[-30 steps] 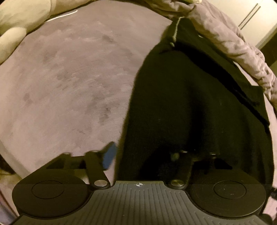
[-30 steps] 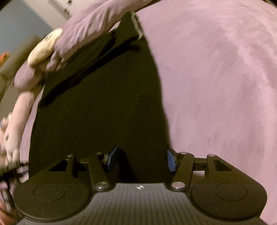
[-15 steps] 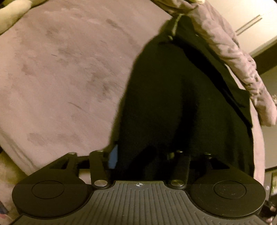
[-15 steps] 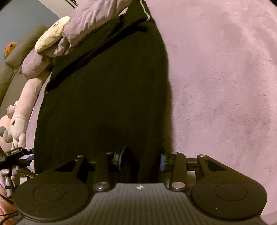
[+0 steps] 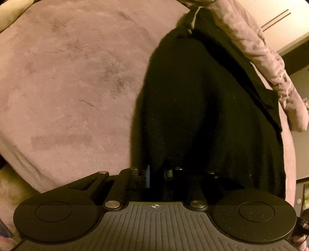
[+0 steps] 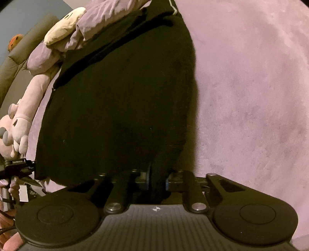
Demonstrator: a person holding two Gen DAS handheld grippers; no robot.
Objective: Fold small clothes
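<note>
A black garment [image 5: 208,108] lies spread lengthwise on a pink plush blanket [image 5: 73,81], its far end tucked under a mauve cover. My left gripper [image 5: 156,174] is shut on the garment's near left corner, black cloth pinched between the pads. In the right wrist view the same black garment [image 6: 119,100] fills the middle, and my right gripper [image 6: 157,178] is shut on its near right corner, a fold of cloth bunched between the pads. The other hand-held gripper [image 6: 17,167] shows at the left edge by the garment's near hem.
A crumpled mauve cover [image 5: 270,63] lies along the garment's far side. Plush toys [image 6: 21,119] and a cream cushion [image 6: 63,25] sit beside it at the left of the right wrist view. The blanket's edge [image 5: 23,170] drops off at lower left. Pale cabinet doors [image 5: 280,17] stand beyond.
Both grippers went from standing wide over the garment's near corners to shut on the cloth. The near hem has gathered up between each pair of pads.
</note>
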